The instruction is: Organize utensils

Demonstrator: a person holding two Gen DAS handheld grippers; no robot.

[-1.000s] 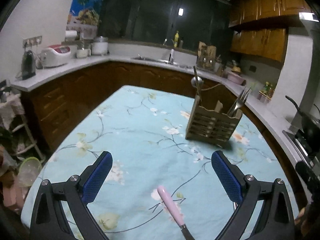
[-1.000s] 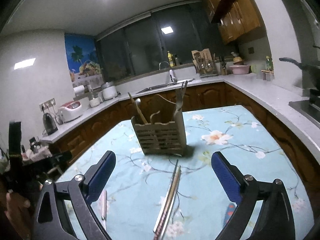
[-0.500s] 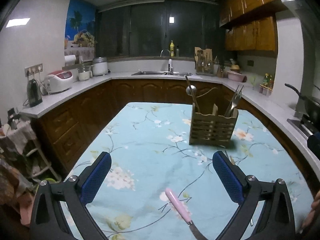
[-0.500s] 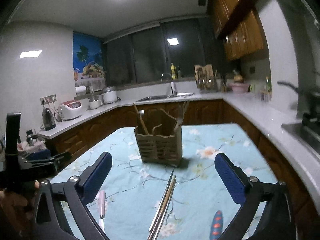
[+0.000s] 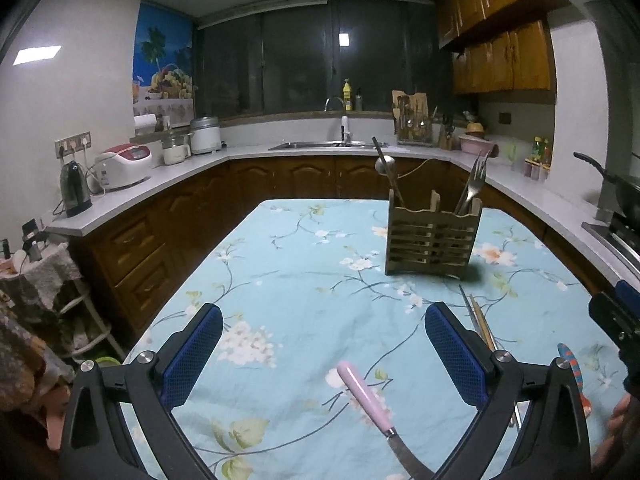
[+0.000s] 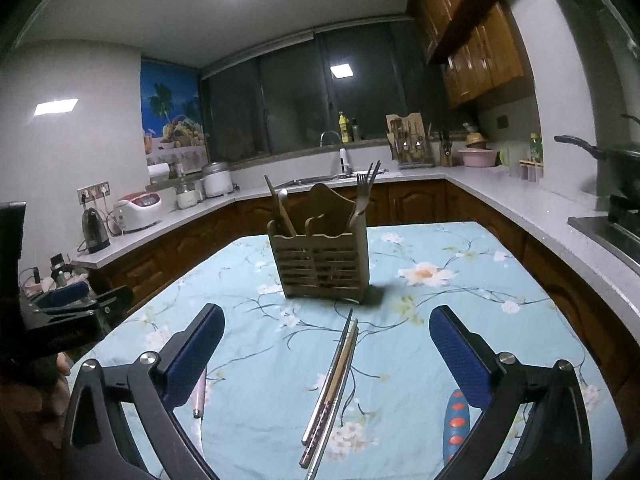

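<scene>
A slatted wooden utensil holder (image 5: 433, 240) (image 6: 322, 262) stands upright on the floral table, holding forks (image 5: 473, 186) and a spoon (image 5: 385, 167). A pink-handled knife (image 5: 366, 398) lies between the fingers of my left gripper (image 5: 320, 344), which is open and empty above it. A pair of chopsticks (image 6: 334, 372) (image 5: 478, 322) lies between the fingers of my right gripper (image 6: 326, 344), also open and empty. A blue utensil with red spots (image 6: 456, 420) (image 5: 573, 372) lies at the right. The pink knife (image 6: 199, 394) shows behind the right gripper's left finger.
The table wears a light blue floral cloth (image 5: 304, 264). Wooden cabinets and a grey counter (image 5: 132, 192) ring it, with a kettle (image 5: 74, 190), rice cooker (image 5: 122, 164) and sink (image 5: 328, 145). A stove with a pan (image 6: 600, 152) sits at the right. A cluttered rack (image 5: 44, 280) stands at the left.
Both grippers have tilted up and pulled back a little, so the holder sits nearer centre and the spotted utensil has come into view. Both stay open; no utensil has moved.
</scene>
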